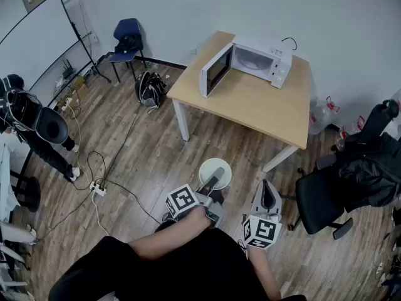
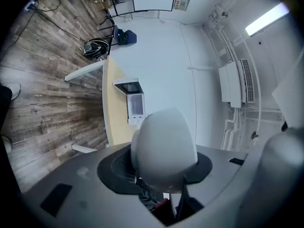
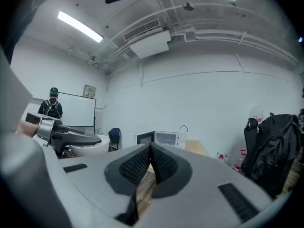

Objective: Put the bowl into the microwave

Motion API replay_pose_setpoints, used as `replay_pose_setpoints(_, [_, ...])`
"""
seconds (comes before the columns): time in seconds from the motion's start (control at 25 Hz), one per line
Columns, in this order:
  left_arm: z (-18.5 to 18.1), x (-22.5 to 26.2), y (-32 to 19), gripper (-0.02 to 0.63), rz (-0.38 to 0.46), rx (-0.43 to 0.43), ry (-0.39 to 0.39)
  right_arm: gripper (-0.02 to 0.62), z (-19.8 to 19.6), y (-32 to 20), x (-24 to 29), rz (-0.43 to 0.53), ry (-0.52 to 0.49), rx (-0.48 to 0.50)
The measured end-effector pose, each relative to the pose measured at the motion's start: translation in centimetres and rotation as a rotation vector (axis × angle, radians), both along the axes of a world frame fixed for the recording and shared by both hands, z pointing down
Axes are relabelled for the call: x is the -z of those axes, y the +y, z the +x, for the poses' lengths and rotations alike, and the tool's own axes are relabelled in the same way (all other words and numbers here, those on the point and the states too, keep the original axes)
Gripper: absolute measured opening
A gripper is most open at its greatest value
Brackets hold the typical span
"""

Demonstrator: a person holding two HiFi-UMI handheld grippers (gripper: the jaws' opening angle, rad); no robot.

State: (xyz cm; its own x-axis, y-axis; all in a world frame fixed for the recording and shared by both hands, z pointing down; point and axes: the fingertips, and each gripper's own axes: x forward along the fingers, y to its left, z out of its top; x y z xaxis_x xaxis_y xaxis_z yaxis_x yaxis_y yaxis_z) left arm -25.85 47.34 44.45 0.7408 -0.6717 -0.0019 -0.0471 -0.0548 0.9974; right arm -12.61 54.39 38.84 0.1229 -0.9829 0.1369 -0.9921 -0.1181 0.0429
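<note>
Bowl (image 1: 215,173) | being clamped at rim by left claw (image 1: 212,185), hanging above floor (image 1: 156,162) | microwave (image 1: 254,60) standing open on worktop (image 1: 263,102) straight ahead, well apart | right claw (image 1: 268,198) pressing jaws together, carrying nothing

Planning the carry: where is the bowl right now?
In the head view the bowl is low at centre, over the floor, its rim held by the left gripper, well short of the table with the open microwave.
</note>
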Motion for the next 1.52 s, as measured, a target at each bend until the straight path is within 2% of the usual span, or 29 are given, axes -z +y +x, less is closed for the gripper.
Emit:
replay_pose_setpoints(0.24, [0.1, -0.8, 0.3, 0.198, -0.02, 0.015, 0.007, 0.06, -0.4, 0.2, -0.3, 0.049, -0.061, 0.04])
replay_pose_setpoints(0.32, [0.3, -1.1, 0.2, 0.196, -0.03, 0.009, 0.005, 0.06, -0.5, 0.0, -0.1, 0.06, -0.047, 0.055])
replay_pose_setpoints(0.6, [1.8, -1.3, -2.6, 0.197, -0.008, -0.019, 0.005, 0.06, 0.9, -0.8, -1.5, 0.016, -0.025, 0.02])
replay_pose_setpoints(0.72, [3.2, -2.0, -4.8, 0.196, -0.001, -0.035, 0.008, 0.06, 1.9, -1.9, -2.2, -0.008, 0.016, 0.017])
replay_pose_setpoints(0.84, [5.4, -3.1, -6.9, 0.196, 0.012, -0.069, -0.029, 0.06, 3.6, -3.6, -2.7, -0.028, 0.022, -0.002])
replay_pose_setpoints(1.04, [8.7, -4.2, -11.5, 0.198, 0.001, -0.106, 0.002, 0.06, 6.3, -9.0, -3.4, -0.043, 0.019, -0.011])
replay_pose_setpoints(1.2, [10.2, -5.4, -16.5, 0.196, -0.02, -0.123, -0.039, 0.06, 7.4, -15.2, -4.0, -0.061, 0.044, 0.03])
replay_pose_setpoints(1.36, [10.9, -5.6, -21.8, 0.198, -0.049, -0.128, -0.041, 0.06, 7.4, -21.5, -3.2, -0.085, 0.066, 0.08])
replay_pose_setpoints(1.52, [12.1, -5.3, -26.4, 0.196, -0.061, -0.158, -0.042, 0.06, 8.3, -26.7, -3.0, -0.115, 0.043, 0.066])
